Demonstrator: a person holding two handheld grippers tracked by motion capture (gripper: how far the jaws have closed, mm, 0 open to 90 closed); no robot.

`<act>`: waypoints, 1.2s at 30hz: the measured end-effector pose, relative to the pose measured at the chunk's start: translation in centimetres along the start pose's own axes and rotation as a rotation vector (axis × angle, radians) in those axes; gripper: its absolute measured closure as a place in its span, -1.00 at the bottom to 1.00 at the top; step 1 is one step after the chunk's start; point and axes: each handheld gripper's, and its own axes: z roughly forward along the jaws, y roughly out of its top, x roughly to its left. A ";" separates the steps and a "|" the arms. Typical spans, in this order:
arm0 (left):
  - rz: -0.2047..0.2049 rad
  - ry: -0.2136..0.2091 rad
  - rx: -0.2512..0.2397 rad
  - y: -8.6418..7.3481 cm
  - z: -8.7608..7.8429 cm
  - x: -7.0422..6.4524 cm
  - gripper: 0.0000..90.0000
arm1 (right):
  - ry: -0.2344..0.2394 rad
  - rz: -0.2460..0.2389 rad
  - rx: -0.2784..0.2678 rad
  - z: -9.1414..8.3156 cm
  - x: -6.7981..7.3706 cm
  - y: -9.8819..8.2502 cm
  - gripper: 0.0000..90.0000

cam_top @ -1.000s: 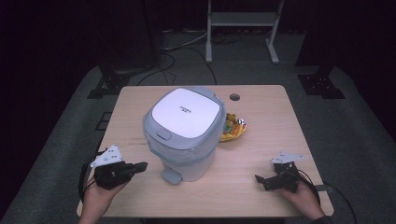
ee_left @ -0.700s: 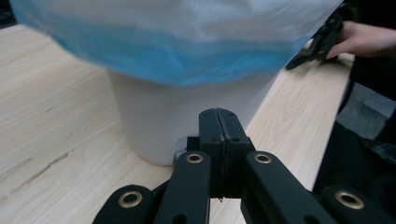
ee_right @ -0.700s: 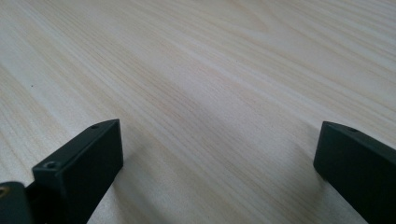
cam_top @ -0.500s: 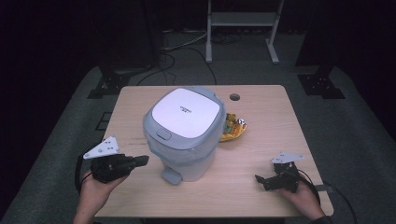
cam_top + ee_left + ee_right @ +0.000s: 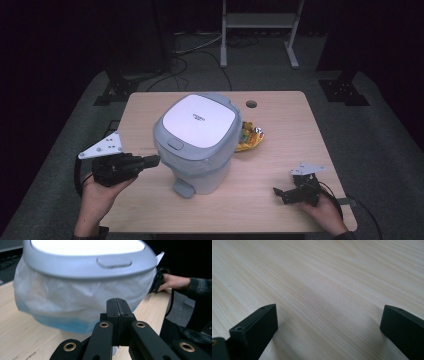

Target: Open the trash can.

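Black left gripper (image 5: pixel 152 161) is held level above the table (image 5: pixel 280 150) at eight o'clock, jaws pressed together on nothing, tips just beside the one grey bin (image 5: pixel 197 140) at the centre. One right gripper (image 5: pixel 278 192) rests at four o'clock, jaws wide apart. One snack packet (image 5: pixel 249 138) lies at the bin's three o'clock

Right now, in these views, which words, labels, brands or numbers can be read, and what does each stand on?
Grey pedal bin with white square lid: one short dark line of print at the lid's middle, too small and blurred to read.
Crumpled yellow snack wrapper beside the bin: coloured printing, nothing legible.
Light wooden table: no text or sign.
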 end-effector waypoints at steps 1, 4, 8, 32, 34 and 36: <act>0.002 -0.001 -0.004 0.2 -0.1 -0.1 1.00 | 0.000 0.000 0.000 0.0 0.0 0.0 -0.99; 0.012 -0.007 -0.014 0.9 -0.2 -0.2 1.00 | 0.000 0.000 0.000 0.0 0.0 0.0 -0.99; 0.026 -0.020 -0.022 1.9 -0.2 -0.3 1.00 | -0.001 -0.001 0.000 0.0 0.0 0.0 -0.99; 0.071 -0.061 -0.057 4.9 1.5 0.3 1.00 | 0.000 -0.001 0.000 0.0 0.0 0.0 -0.99; 0.073 -0.065 -0.056 5.0 1.7 0.4 1.00 | -0.001 -0.001 0.000 0.0 0.0 0.0 -0.99; 0.073 -0.072 -0.056 5.1 2.1 0.5 1.00 | -0.001 0.000 0.000 0.0 0.0 0.0 -0.99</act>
